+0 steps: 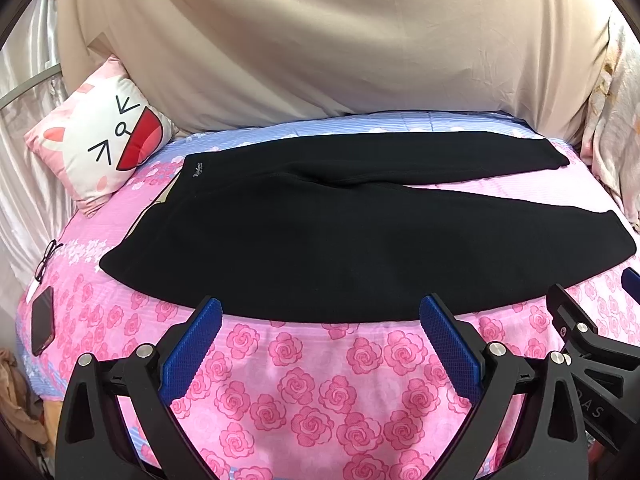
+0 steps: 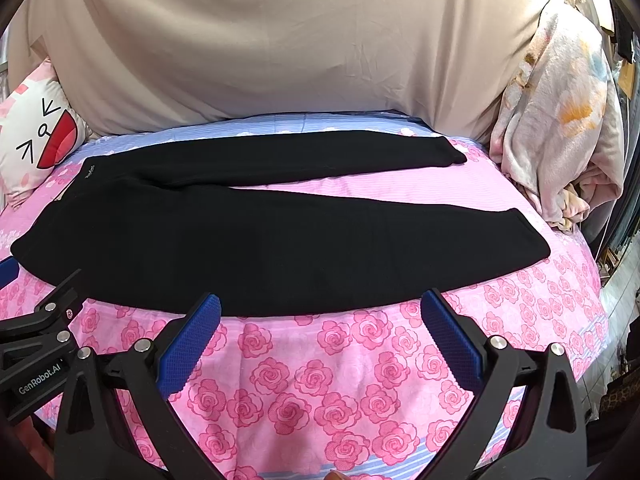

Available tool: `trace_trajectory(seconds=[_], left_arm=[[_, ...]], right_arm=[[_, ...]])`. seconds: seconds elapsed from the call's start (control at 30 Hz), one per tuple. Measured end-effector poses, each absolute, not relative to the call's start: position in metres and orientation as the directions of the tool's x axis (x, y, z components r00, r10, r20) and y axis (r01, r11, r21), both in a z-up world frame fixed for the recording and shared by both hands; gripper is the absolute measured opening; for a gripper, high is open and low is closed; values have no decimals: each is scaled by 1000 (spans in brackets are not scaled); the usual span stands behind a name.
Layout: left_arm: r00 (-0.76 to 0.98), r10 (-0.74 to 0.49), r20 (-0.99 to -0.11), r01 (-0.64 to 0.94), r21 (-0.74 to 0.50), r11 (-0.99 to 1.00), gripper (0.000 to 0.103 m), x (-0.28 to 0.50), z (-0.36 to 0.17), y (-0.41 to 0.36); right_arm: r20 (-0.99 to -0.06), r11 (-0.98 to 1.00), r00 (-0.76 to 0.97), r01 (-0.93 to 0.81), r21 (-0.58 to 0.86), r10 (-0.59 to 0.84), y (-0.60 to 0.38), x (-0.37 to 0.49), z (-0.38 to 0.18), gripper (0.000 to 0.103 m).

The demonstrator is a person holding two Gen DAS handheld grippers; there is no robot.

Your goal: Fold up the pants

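Black pants [image 1: 320, 232] lie flat across a bed with a pink rose sheet [image 1: 304, 392], waistband at the left, both legs running right and splayed apart. They also show in the right wrist view [image 2: 256, 240]. My left gripper [image 1: 320, 310] is open and empty, hovering just before the pants' near edge. My right gripper [image 2: 320, 306] is open and empty, also at the near edge, further right. Each gripper shows at the edge of the other's view: the right gripper [image 1: 592, 320] and the left gripper [image 2: 36, 300].
A cartoon-face pillow [image 1: 100, 140] lies at the bed's back left. A phone [image 1: 42, 320] and glasses [image 1: 46, 260] lie on the left edge. A beige cloth [image 1: 320, 40] hangs behind. A bunched floral blanket [image 2: 560, 120] sits at the right.
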State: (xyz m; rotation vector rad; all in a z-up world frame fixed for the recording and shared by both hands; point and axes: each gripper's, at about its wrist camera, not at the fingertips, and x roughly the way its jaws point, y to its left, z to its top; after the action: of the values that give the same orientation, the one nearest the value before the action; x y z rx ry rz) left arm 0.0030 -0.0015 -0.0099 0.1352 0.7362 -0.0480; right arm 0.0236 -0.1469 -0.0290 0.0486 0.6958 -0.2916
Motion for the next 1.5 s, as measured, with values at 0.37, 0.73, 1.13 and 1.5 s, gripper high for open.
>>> trace_trajectory(seconds=[0.37,0.73,1.13,1.5], left_arm=[[739,5,-673,90,106,990,98,3,-10,-2],[737,8,-676,91,111,990,98,4,-12,-5],[730,14,-683,92,119,989,98,9,-14,-9],[724,28,-689,60,104,993,98,44,-11,5]], right_arm=[[-638,959,729,279,-53,-247,-147,23,-30,98],[-640,958,727,281,-53,-249,-148,23,-30,98],[-648,959,721,279,-51,-244,-152,24,-36,98],[-662,956,714,294,-10,-227,-207,44,-41,98]])
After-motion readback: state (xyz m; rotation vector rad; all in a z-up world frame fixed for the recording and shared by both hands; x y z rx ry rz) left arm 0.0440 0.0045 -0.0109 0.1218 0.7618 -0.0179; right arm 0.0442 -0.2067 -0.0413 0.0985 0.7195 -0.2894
